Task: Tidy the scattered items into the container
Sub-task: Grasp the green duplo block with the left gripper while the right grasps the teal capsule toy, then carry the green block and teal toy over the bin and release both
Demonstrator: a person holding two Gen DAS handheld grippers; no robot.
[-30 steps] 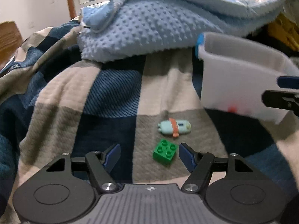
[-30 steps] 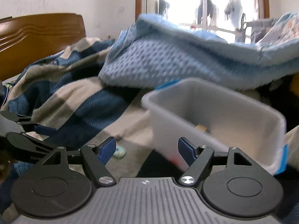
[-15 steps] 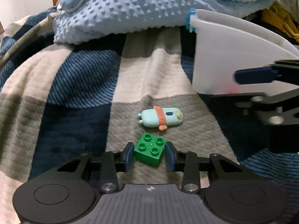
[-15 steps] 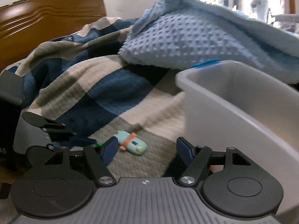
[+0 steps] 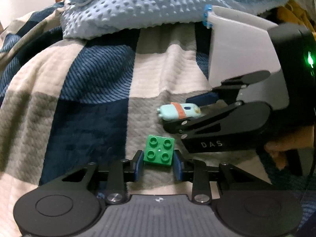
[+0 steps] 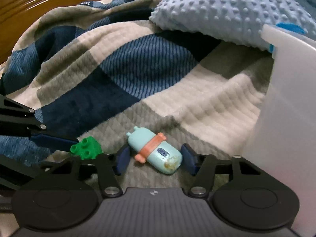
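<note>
A green four-stud brick (image 5: 159, 153) lies on the checked blanket, and my left gripper (image 5: 158, 163) is shut on it, both pads against its sides. The brick also shows in the right wrist view (image 6: 86, 147). A pale blue toy with an orange band (image 6: 154, 151) lies between the fingers of my right gripper (image 6: 154, 159), which is open around it without touching. The toy also shows in the left wrist view (image 5: 178, 111). The white plastic container (image 5: 243, 51) stands to the right, and its wall (image 6: 288, 102) is close to my right gripper.
A bumpy light blue blanket (image 5: 138, 6) is piled behind the container. The checked blue, grey and cream blanket (image 6: 122, 69) is rumpled into folds. A wooden headboard (image 6: 39, 2) stands at the far left.
My left gripper closed in on the green brick and now grips it. My right gripper came down from beside the container and now straddles the blue toy.
</note>
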